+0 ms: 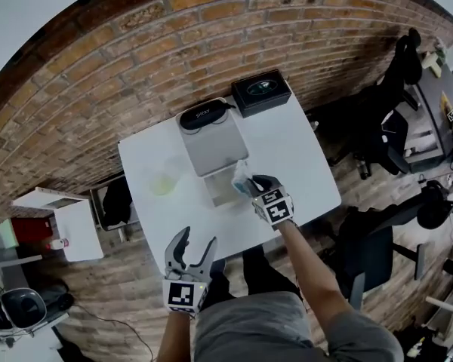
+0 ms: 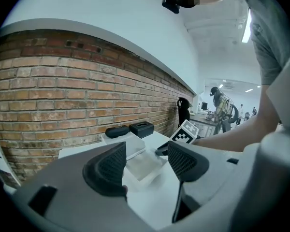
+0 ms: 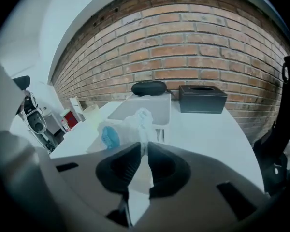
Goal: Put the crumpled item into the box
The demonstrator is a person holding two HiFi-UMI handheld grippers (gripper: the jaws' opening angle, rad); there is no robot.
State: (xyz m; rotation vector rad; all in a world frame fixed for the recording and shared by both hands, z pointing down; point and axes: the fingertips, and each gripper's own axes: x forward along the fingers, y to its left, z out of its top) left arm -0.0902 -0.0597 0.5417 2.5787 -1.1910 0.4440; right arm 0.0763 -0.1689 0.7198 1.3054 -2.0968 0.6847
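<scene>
My right gripper [image 1: 251, 185] [image 3: 141, 154] is shut on a crumpled clear plastic item with a blue patch [image 3: 130, 127] [image 1: 242, 180], held just above the table beside the open clear box [image 1: 222, 186] [image 2: 145, 165]. The box's grey lid [image 1: 214, 143] [image 3: 147, 108] stands tilted up behind it. My left gripper [image 1: 194, 252] [image 2: 146, 163] hangs open over the table's near edge, with nothing between its jaws.
On the white table [image 1: 302, 164], a black case [image 1: 204, 114] lies at the lid's far end and a black tissue box [image 1: 261, 92] [image 3: 202, 98] stands at the far right corner. A pale cup [image 1: 164, 181] sits left. Office chairs [image 1: 381, 138] stand right; a low white table [image 1: 68, 221] stands left.
</scene>
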